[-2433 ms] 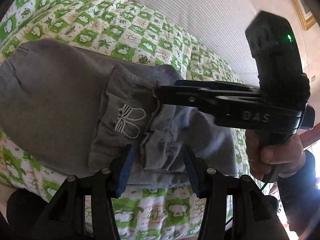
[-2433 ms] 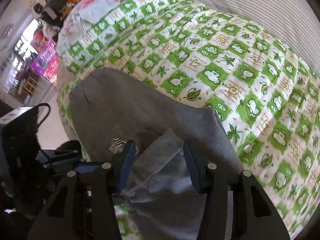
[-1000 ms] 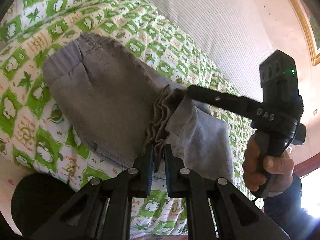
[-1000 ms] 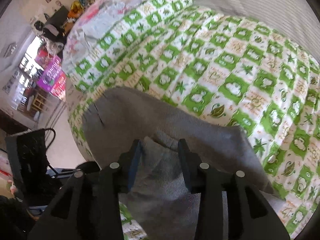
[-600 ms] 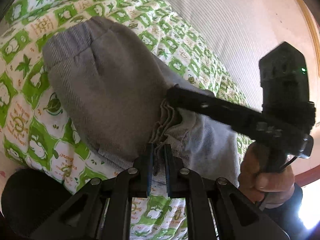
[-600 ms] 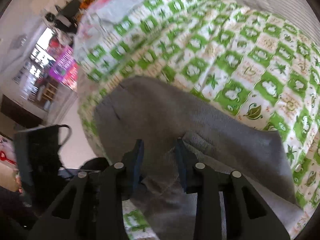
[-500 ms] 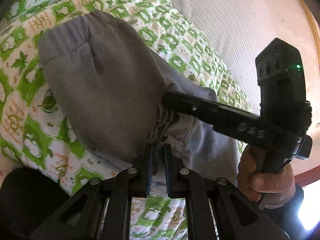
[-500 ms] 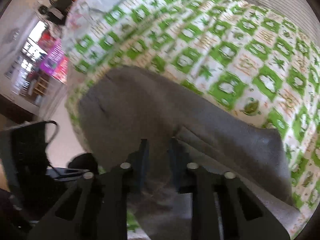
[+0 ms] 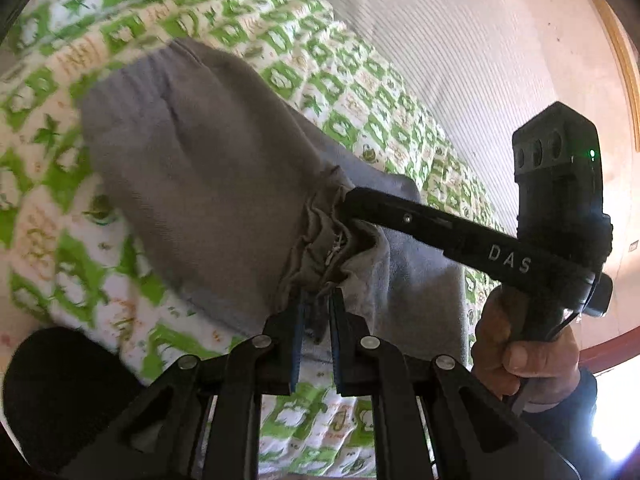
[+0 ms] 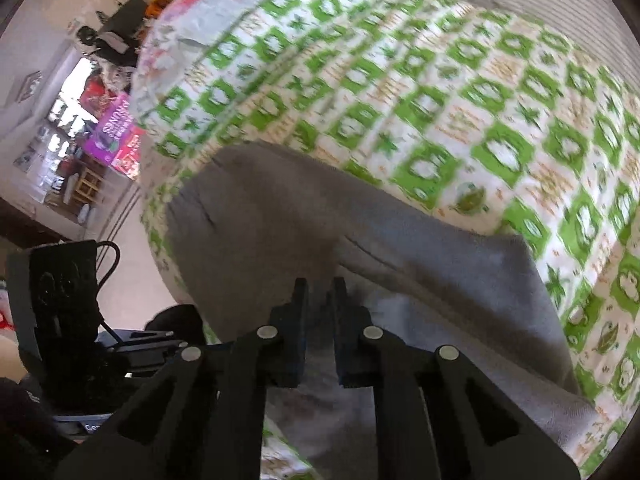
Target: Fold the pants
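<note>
While pants [image 9: 208, 184] lie near bed's front edge on green-checked bedspread [image 9: 360, 112], both grippers pinch bunched cloth: left gripper [image 9: 316, 312] clamped on gathered edge, right gripper [image 10: 320, 296] clamped beside it. Lift both evenly, keep layers aligned, carry fold over. Since 2.4 s ago: both were spread wide, now closed on cloth.

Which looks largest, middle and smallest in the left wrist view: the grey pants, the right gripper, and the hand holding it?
1. grey pants, spread widely over the quilt.
2. right gripper, though it sits nearer the camera, so its true size is unsure.
3. hand, partly hidden behind the gripper's handle.
</note>
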